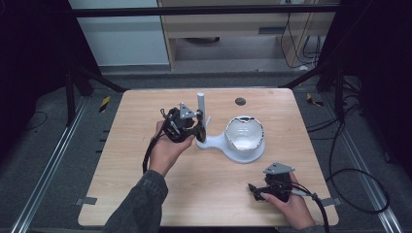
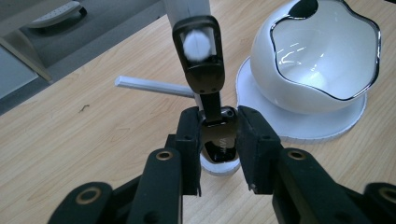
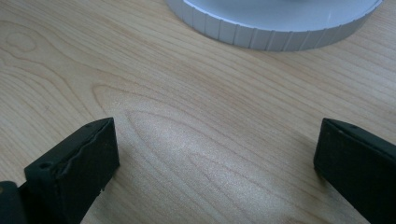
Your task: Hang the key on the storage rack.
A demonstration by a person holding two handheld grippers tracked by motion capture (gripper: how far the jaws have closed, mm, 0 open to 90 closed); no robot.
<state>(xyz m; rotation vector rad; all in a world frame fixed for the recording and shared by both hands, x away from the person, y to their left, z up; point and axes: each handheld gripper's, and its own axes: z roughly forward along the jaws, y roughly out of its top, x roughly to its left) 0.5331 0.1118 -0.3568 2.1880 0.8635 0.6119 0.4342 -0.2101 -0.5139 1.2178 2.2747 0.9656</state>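
Left tongs point(image 2: 217, 140) sit at the foot of a white stand point(image 1: 214, 141), their two black jaws on either side of a glossy dark key fob point(image 2: 205, 79) that stands upright against the stand's white post point(image 1: 200, 104). From the left gripper view the fob's lower end lies between the pads with hardly any gap; whether they press on it I cannot tell. A thin white peg point(image 2: 152, 86) sticks out sideways from the post. Further right, on the stand's round base, rests a white bowl point(image 1: 244, 134) with a wavy chrome rim; its hollow looks empty. Right tongs point(image 1: 253, 190) lie low on the wooden surface point(image 1: 209, 194), near its front right corner and well apart from the bowl, jaws spread wide with nothing between them.
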